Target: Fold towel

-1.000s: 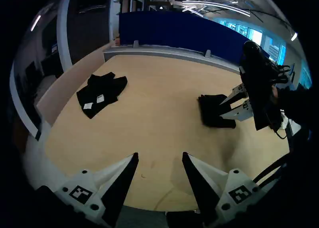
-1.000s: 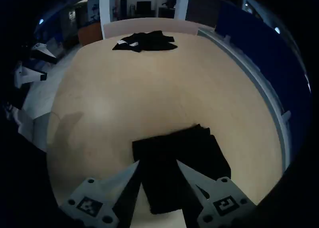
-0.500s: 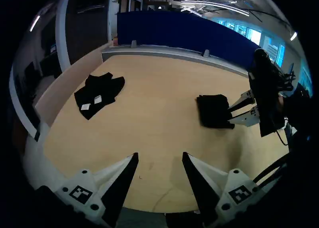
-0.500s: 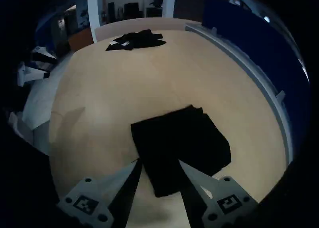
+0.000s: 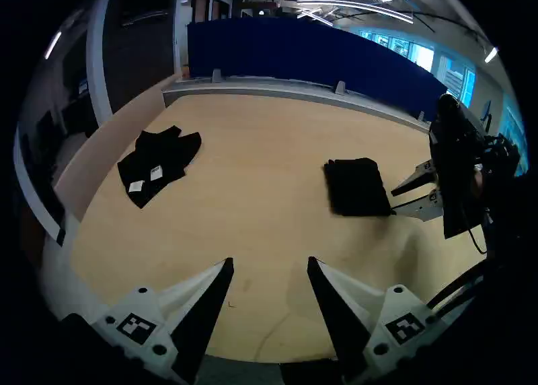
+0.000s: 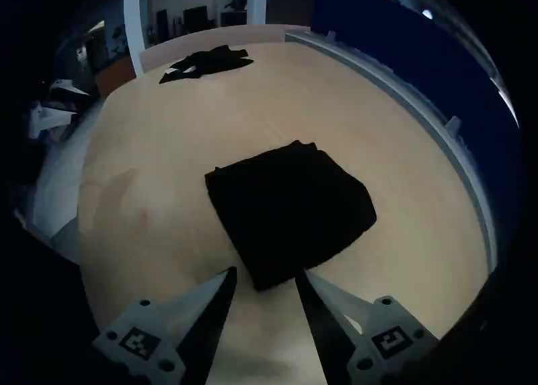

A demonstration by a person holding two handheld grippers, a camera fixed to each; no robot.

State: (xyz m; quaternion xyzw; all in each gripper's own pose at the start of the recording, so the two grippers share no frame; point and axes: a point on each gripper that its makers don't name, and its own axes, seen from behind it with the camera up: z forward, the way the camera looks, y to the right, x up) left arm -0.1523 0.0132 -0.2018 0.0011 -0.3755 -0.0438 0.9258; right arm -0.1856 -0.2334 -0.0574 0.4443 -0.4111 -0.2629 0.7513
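A folded black towel lies flat on the light wooden table. My right gripper stands open just short of the towel's near corner, and its fingers press on nothing. In the left gripper view the right gripper sits at the towel's right edge, held by a person's hand. My left gripper is open over bare table near the front edge, well away from the towel. It also appears far off in the right gripper view as the left gripper.
A loose heap of black cloth with white tags lies at the table's far side near a low wall. A blue partition runs behind the table. The table's rim curves round close to the towel.
My right gripper has drawn back off the folded towel, which now lies ahead of its fingertips instead of under them. The left gripper has hardly moved.
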